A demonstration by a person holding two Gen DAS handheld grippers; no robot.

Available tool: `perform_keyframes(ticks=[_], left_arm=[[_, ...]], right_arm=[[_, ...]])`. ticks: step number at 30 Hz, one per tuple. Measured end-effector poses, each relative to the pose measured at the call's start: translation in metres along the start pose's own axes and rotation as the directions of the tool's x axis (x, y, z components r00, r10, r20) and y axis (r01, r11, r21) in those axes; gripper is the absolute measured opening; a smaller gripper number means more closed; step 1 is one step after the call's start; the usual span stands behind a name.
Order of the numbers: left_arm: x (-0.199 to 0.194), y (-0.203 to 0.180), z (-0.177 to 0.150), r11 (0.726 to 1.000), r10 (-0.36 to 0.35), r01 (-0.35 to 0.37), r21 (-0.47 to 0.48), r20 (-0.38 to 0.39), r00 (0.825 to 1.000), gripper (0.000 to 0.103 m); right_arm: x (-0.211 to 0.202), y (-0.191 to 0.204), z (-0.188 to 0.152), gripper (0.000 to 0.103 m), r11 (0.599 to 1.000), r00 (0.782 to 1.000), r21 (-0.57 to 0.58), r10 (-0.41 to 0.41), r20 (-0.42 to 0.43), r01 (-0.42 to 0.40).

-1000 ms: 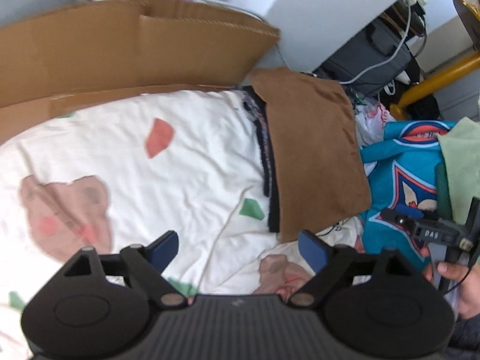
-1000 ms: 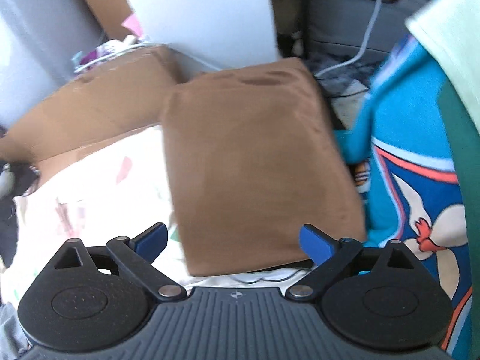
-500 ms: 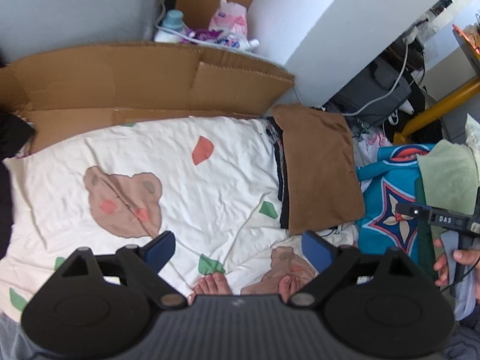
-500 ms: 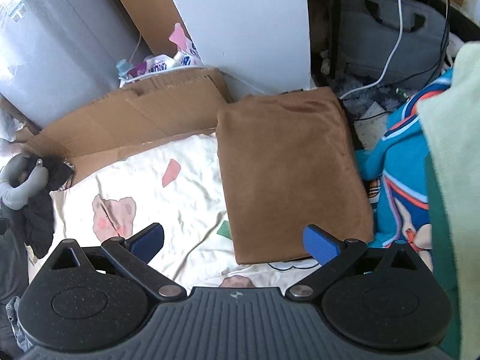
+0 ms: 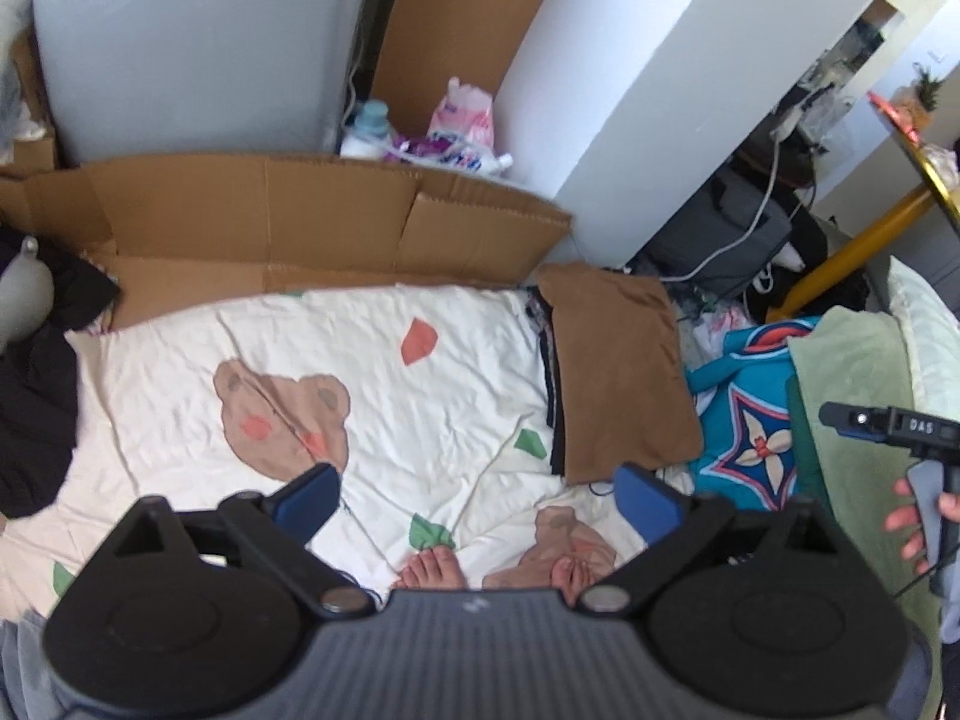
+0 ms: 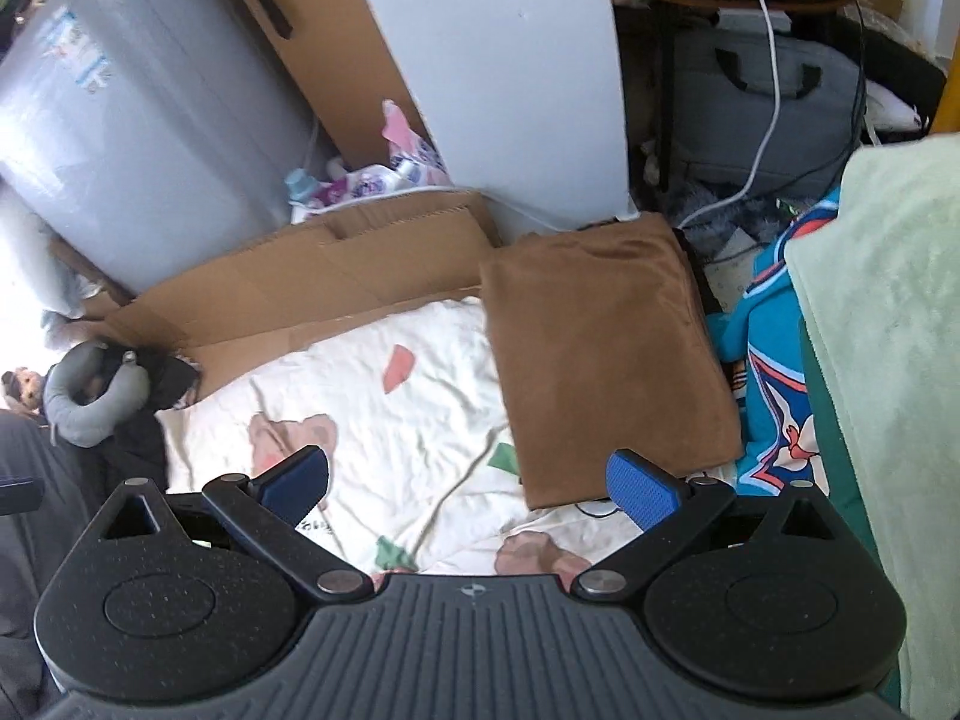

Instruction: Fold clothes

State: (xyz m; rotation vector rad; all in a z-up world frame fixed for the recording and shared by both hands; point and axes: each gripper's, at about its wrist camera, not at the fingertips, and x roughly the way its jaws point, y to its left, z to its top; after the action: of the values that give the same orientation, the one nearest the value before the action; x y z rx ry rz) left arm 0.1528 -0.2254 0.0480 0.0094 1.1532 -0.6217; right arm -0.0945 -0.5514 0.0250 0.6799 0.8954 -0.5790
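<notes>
A folded brown garment (image 5: 612,360) (image 6: 606,348) lies flat on a stack of dark folded clothes at the right edge of the bear-print blanket (image 5: 372,396) (image 6: 396,438). My left gripper (image 5: 477,498) hangs high above the blanket; its jaws are opening and nothing is between them. My right gripper (image 6: 468,489) is open and empty, high above the near edge of the brown garment. In the left wrist view the right gripper's body (image 5: 888,426) shows at the far right, held by a hand (image 5: 918,516).
Flattened cardboard (image 5: 288,228) borders the blanket's far side, with bottles and packets (image 5: 432,138) behind it. A blue patterned cloth (image 5: 750,414) and a pale green towel (image 6: 888,360) lie right. Dark clothes (image 5: 36,390) and a grey neck pillow (image 6: 90,402) lie left. Bare feet (image 5: 432,567) stand below.
Both grippers have risen well away from the blanket, so much more of the room shows. The brown garment stays folded in place. The left jaws have widened slightly.
</notes>
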Motion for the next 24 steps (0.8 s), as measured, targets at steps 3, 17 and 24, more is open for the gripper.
perform_keyframes(ticks=[3, 17, 24], left_arm=[[-0.014, 0.003, -0.007, 1.000, 0.000, 0.000, -0.018, 0.011, 1.000, 0.101], [-0.085, -0.006, -0.048, 1.000, 0.025, -0.025, 0.001, 0.089, 0.996, 0.103], [-0.113, -0.010, -0.068, 0.999, 0.036, -0.034, -0.013, 0.156, 0.987, 0.103]], right_arm=[[-0.021, 0.017, -0.004, 0.102, 1.000, 1.000, -0.017, 0.009, 0.006, -0.009], [-0.080, 0.088, -0.033, 0.102, 0.991, 0.993, -0.079, 0.110, 0.041, -0.106], [-0.105, 0.119, -0.055, 0.102, 0.981, 0.987, -0.158, 0.129, 0.099, -0.113]])
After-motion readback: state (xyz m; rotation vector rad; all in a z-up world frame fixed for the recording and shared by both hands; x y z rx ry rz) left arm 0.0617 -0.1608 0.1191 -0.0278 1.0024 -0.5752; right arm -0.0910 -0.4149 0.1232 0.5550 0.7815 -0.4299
